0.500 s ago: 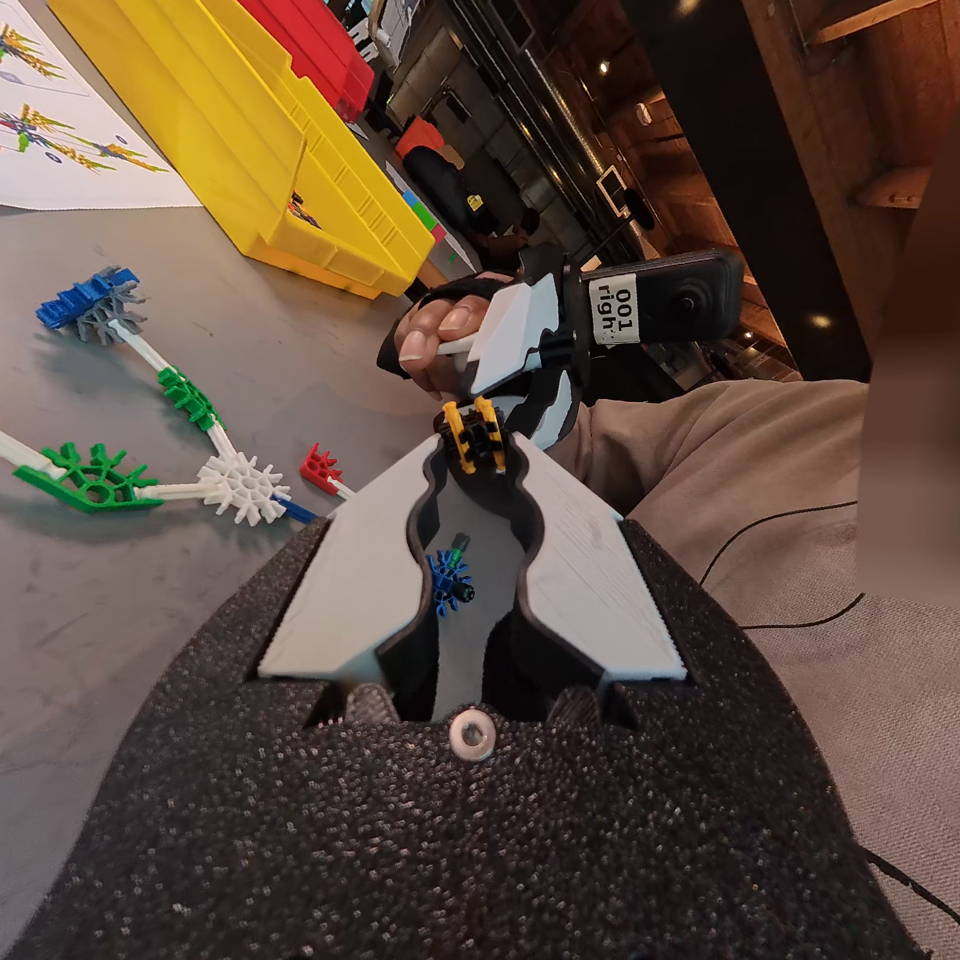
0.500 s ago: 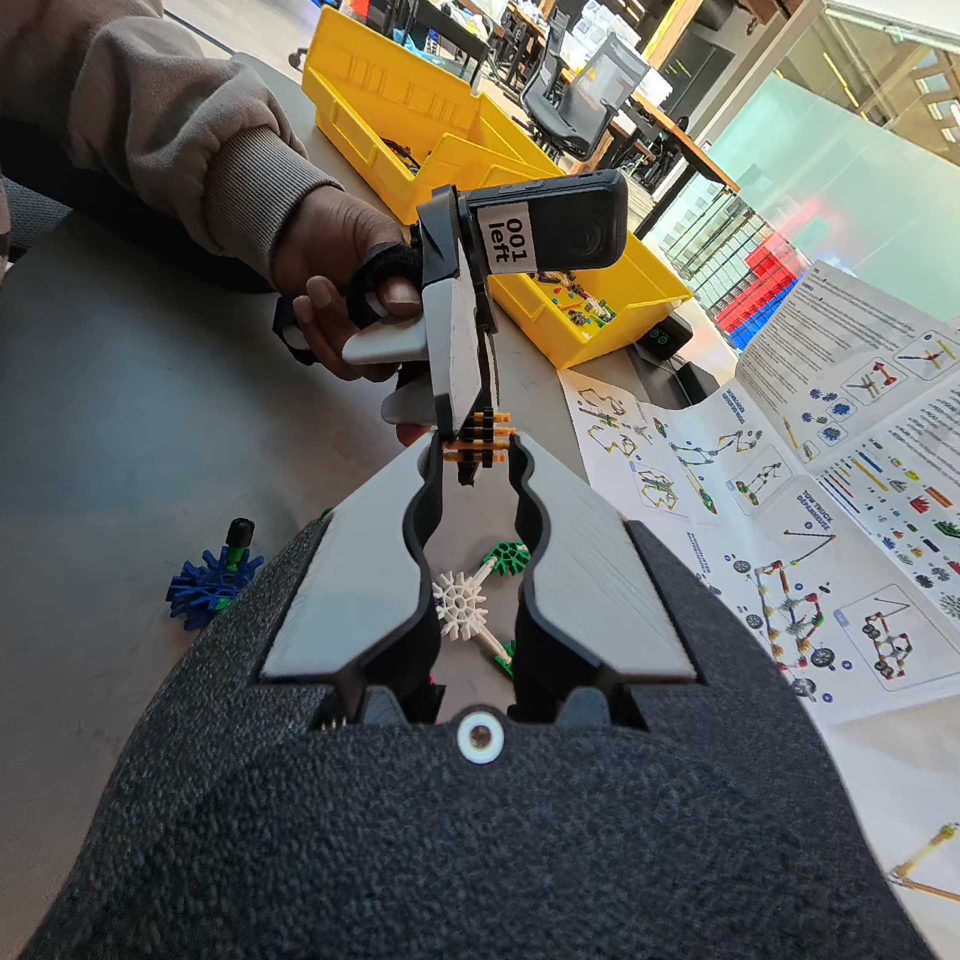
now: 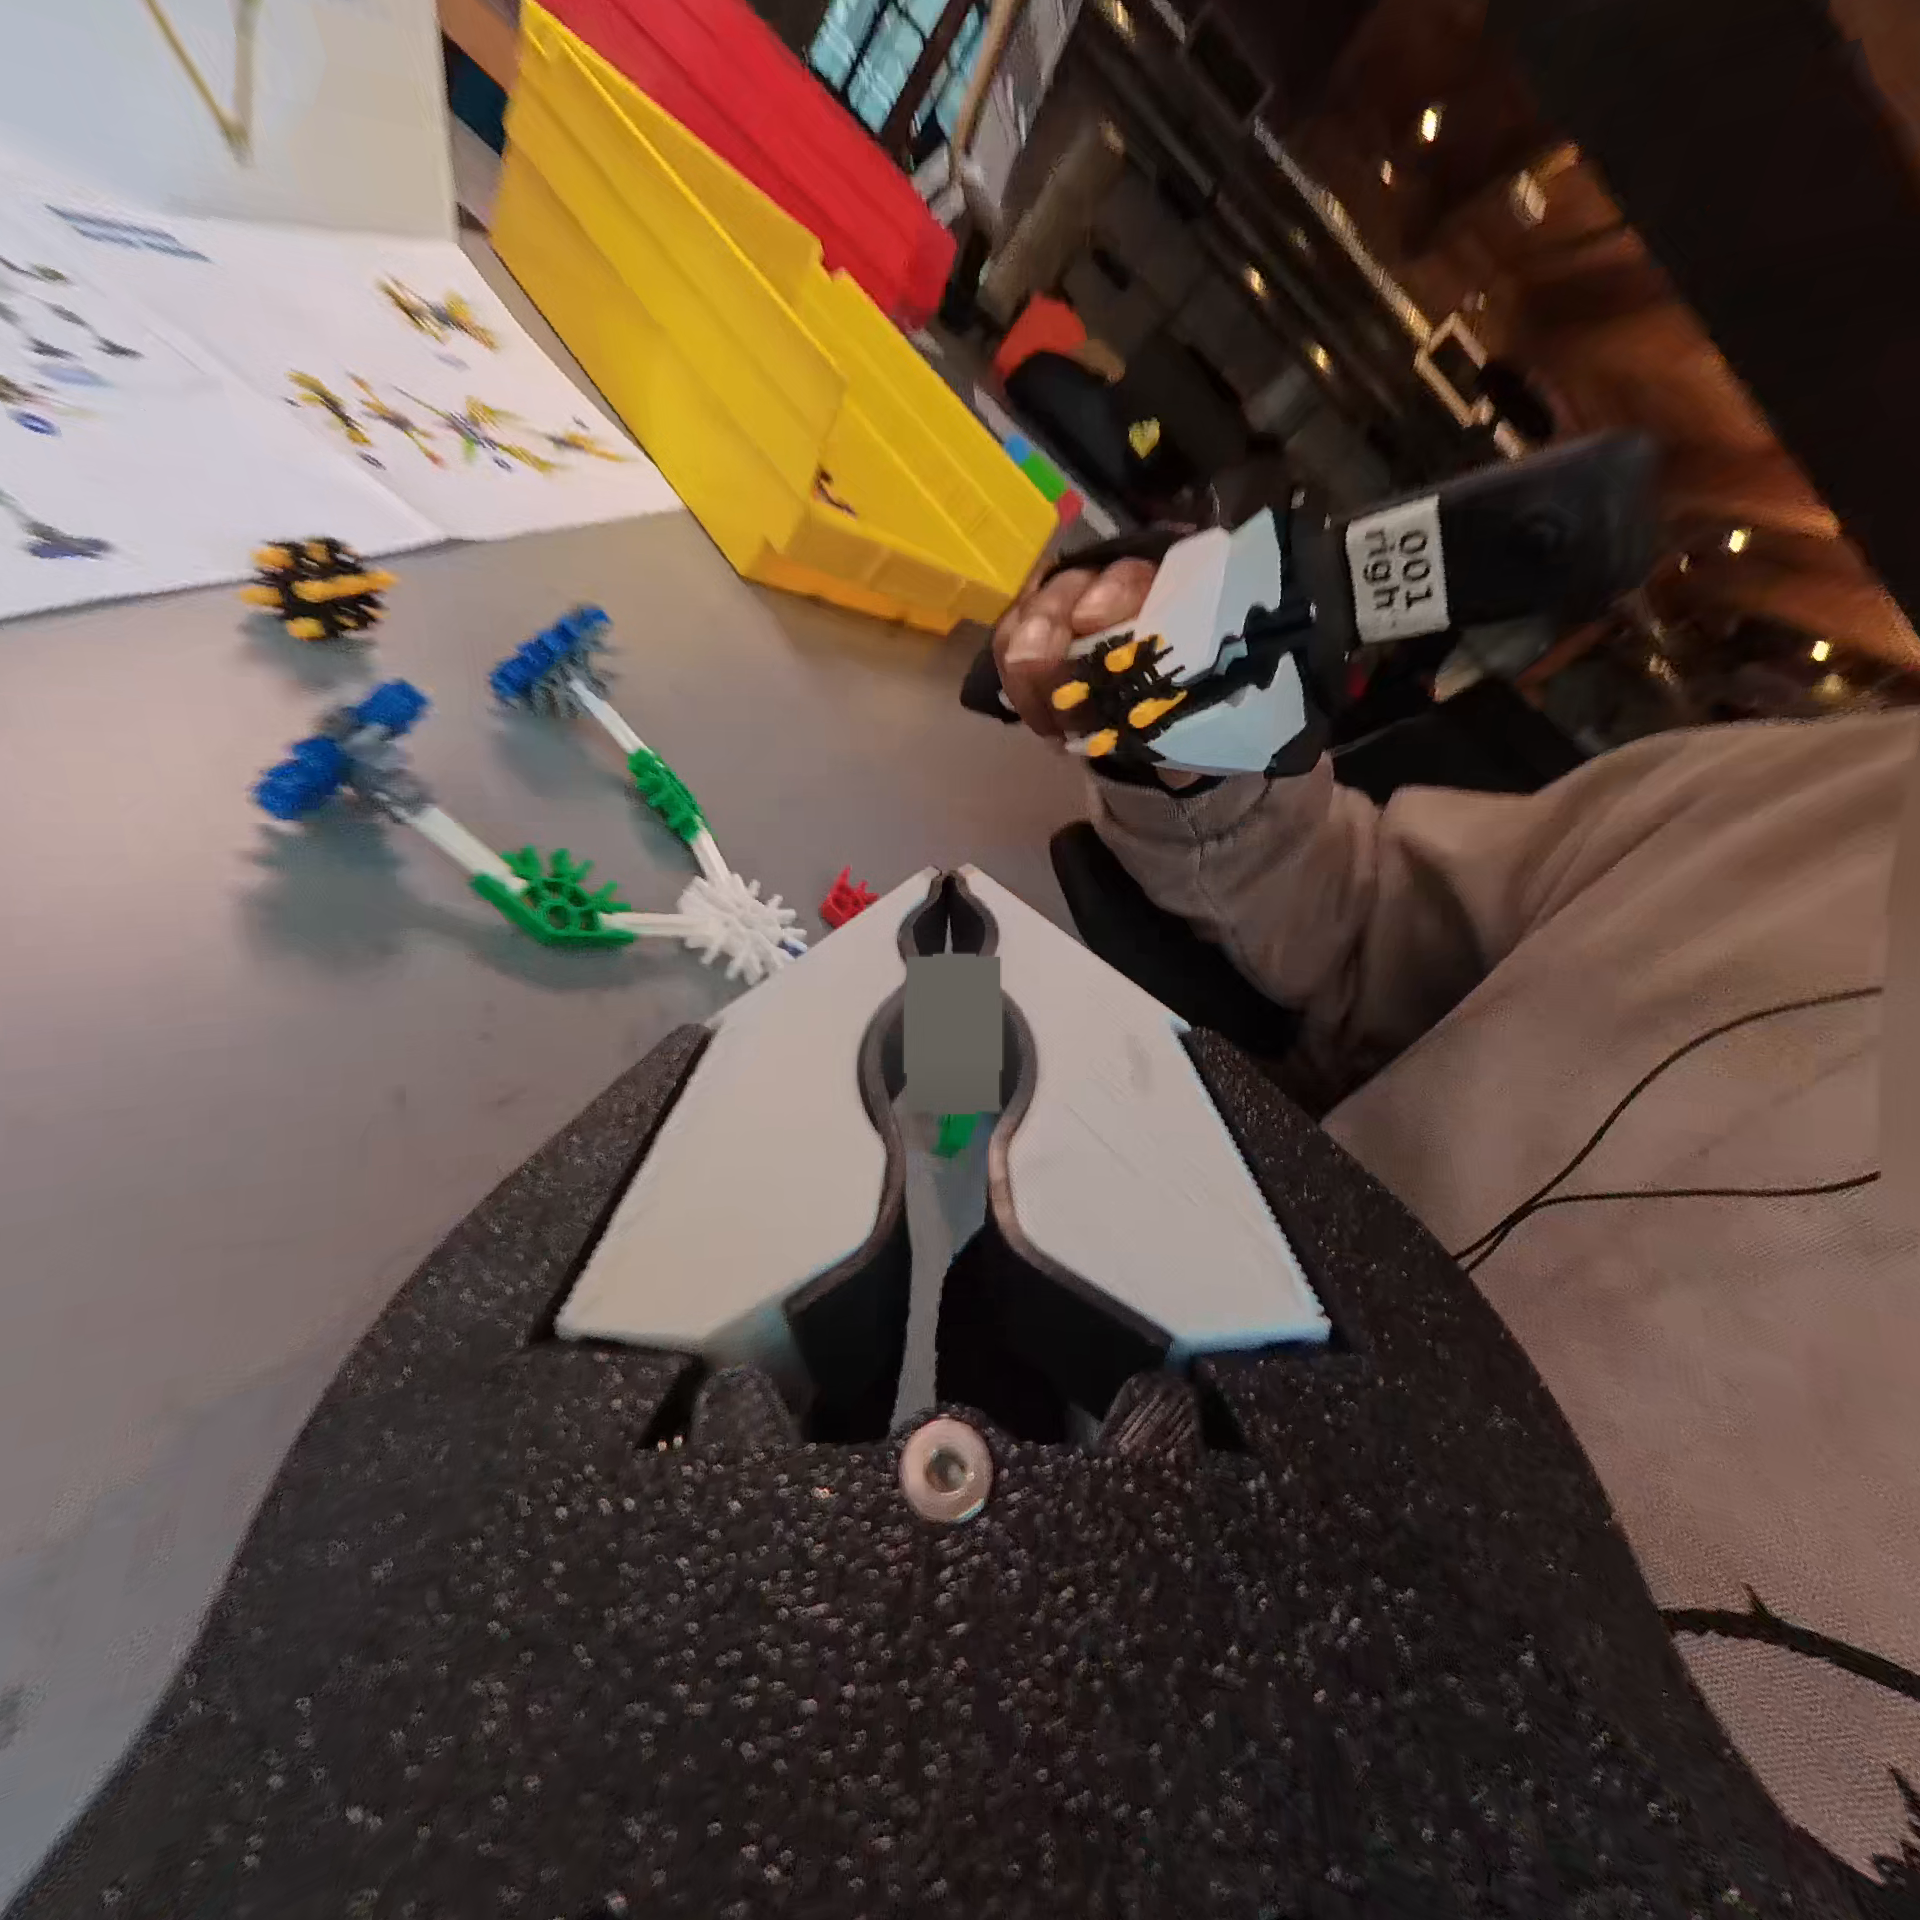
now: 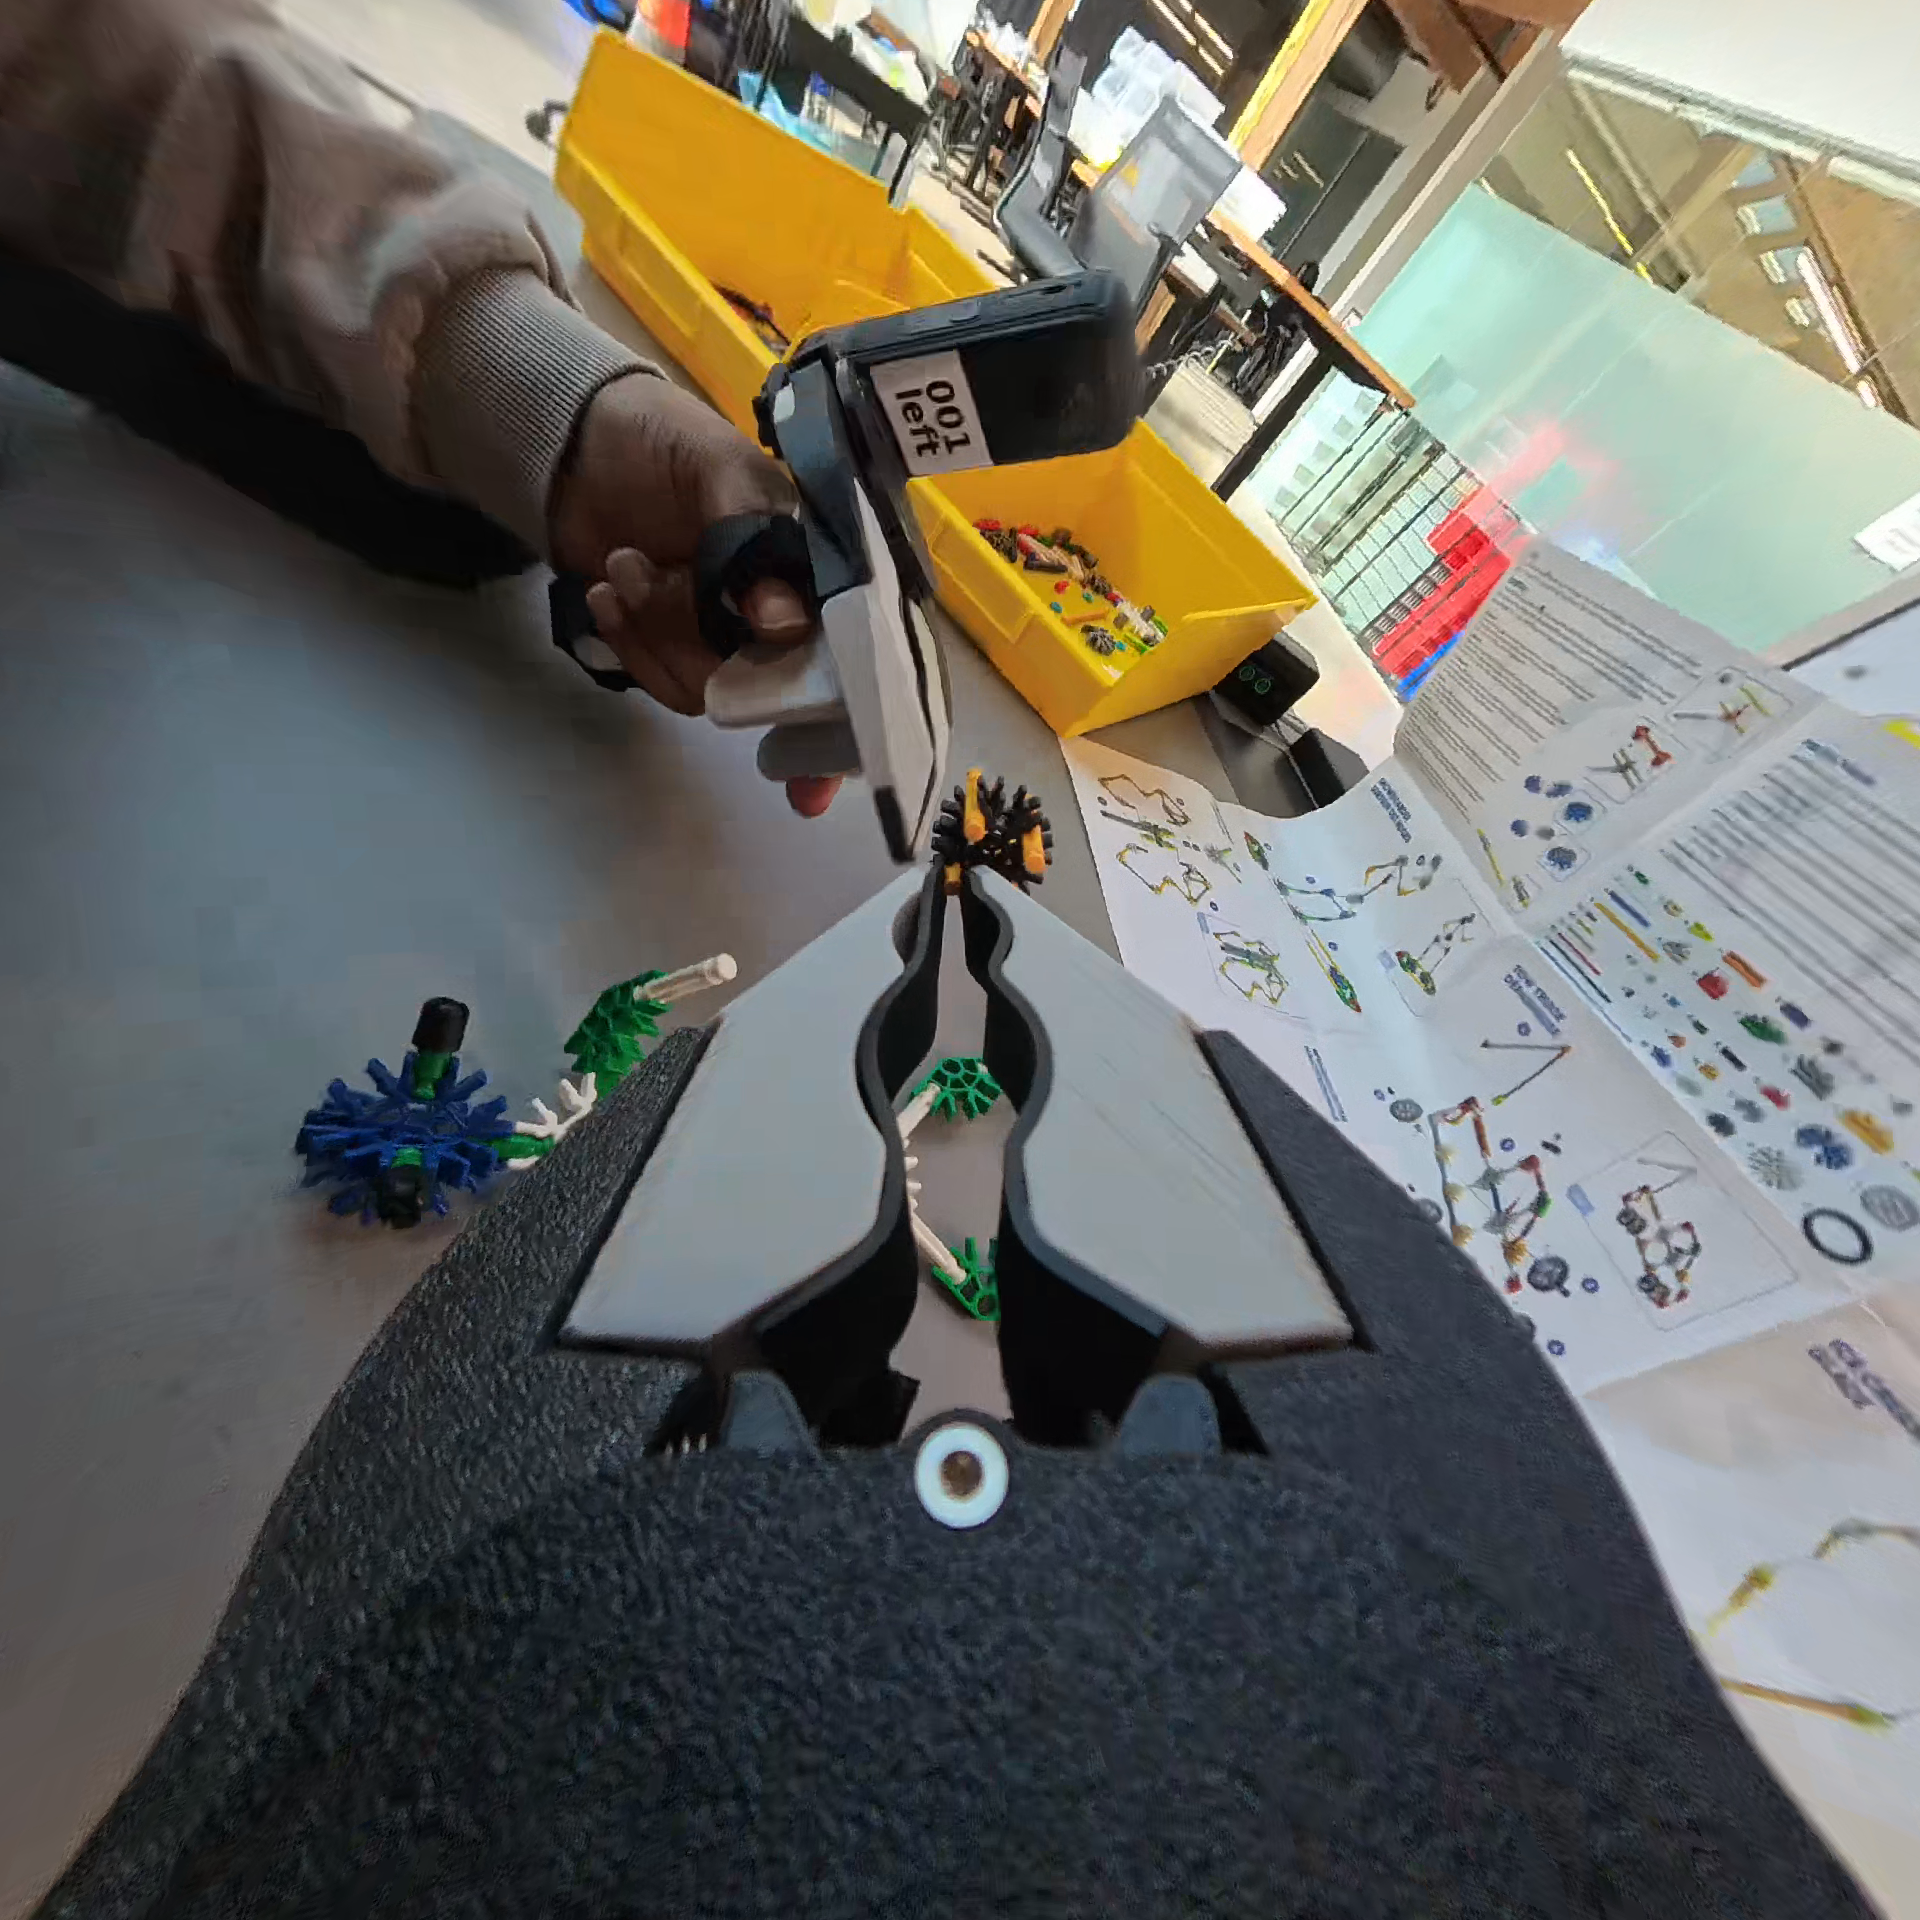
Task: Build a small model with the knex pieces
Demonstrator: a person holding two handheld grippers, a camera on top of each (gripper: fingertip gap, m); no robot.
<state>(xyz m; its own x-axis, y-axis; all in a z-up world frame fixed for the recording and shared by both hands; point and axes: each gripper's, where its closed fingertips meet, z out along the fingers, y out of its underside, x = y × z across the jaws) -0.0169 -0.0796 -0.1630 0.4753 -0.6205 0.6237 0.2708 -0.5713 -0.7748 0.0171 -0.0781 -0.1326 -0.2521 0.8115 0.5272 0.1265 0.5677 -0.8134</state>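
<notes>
1. The right gripper has its jaws pressed together on a black spiky wheel piece with orange pegs, pinching it by one orange peg at the very tips. In the left wrist view the same piece shows at the tip of that gripper, held up above the table.

2. The left gripper has its jaws pressed together with nothing between the tips (a grey mosaic patch covers part of the gap farther back). In the right wrist view its closed tip hangs just beside the held wheel piece, on its left; whether they touch I cannot tell.

3. On the grey table lies a V-shaped assembly of white rods, green connectors, a white snowflake hub and blue ends, just ahead and to the left of the left gripper. A small red connector sits beside the hub.

4. A second black and orange wheel piece rests farther off, near the edge of the instruction sheet.

5. A blue snowflake cluster with green and black pegs sits on the table to the left of the right gripper.

6. A yellow bin with small parts inside stands behind the grippers; red bins lie beyond the yellow ones.
</notes>
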